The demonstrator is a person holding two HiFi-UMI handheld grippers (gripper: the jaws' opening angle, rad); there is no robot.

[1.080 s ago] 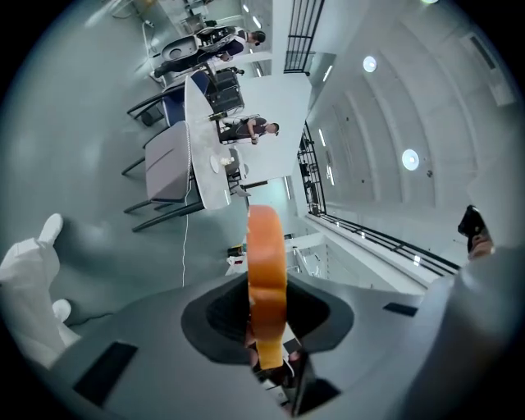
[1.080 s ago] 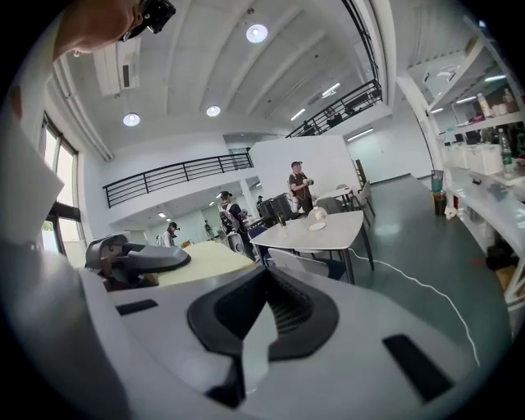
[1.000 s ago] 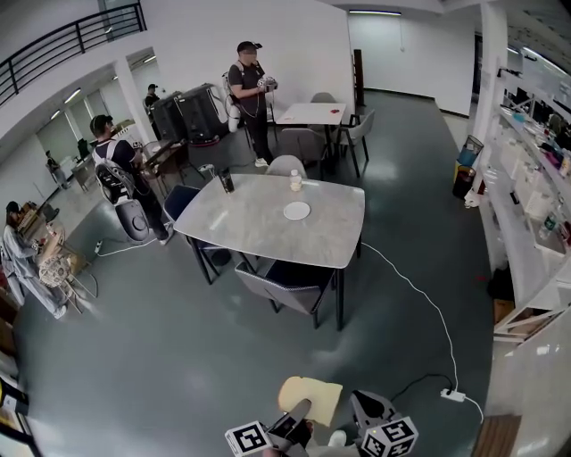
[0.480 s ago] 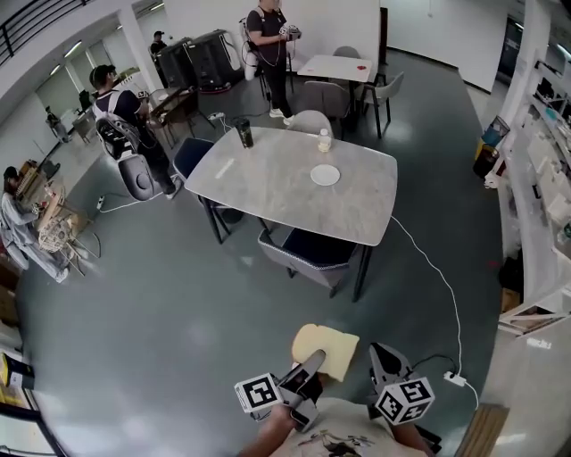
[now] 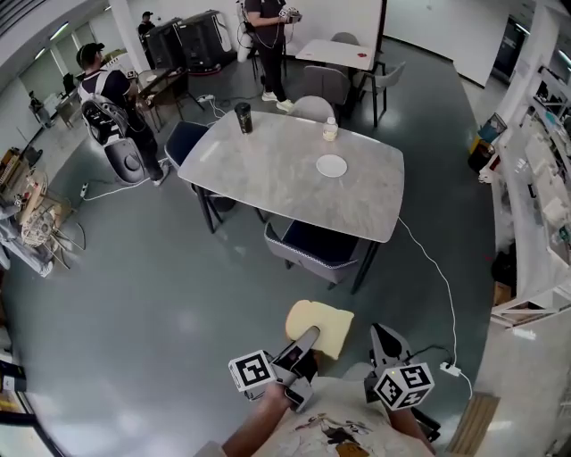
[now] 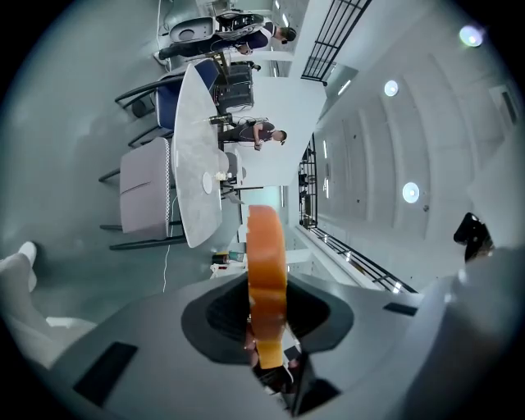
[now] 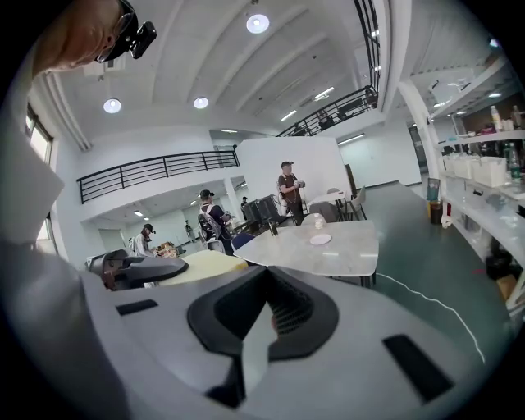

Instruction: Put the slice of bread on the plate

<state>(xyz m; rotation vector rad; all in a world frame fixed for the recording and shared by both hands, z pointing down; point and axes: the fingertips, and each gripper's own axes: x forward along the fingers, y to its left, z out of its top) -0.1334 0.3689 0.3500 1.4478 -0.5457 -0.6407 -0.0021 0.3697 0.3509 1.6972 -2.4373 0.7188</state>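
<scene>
Clamping the bread [image 6: 265, 262] by its lower end, the left gripper [image 6: 267, 361] has its jaws closed on the slice, which shows edge-on in the left gripper view with its orange crust toward the camera. From the head view the slice [image 5: 321, 323] sticks out ahead of the left gripper [image 5: 308, 344], pale face up, in the air over the grey floor [image 5: 178, 294]. The right gripper [image 5: 384, 344] is just beside it on the right, near the bread but not touching it. In the right gripper view, the right gripper [image 7: 250, 349] has its jaws together with nothing between them. That view also catches the bread [image 7: 205, 264] and the left gripper [image 7: 135, 269] off to the left. The plate [image 5: 331, 165] lies bare on the table [image 5: 277, 178] well ahead, far from the slice. A bottle [image 5: 330, 130] stands just beyond the plate, and a dark cup [image 5: 242, 117] stands near the table's far left corner. A chair [image 5: 312, 250] is tucked under the near edge. A white cable [image 5: 437, 294] runs from the table's right corner across the floor to a power strip [image 5: 449, 368] right of the right gripper. Beyond the table a person [image 5: 268, 18] stands by a second table [image 5: 343, 54], and a person with a backpack [image 5: 103, 89] is at the left.
</scene>
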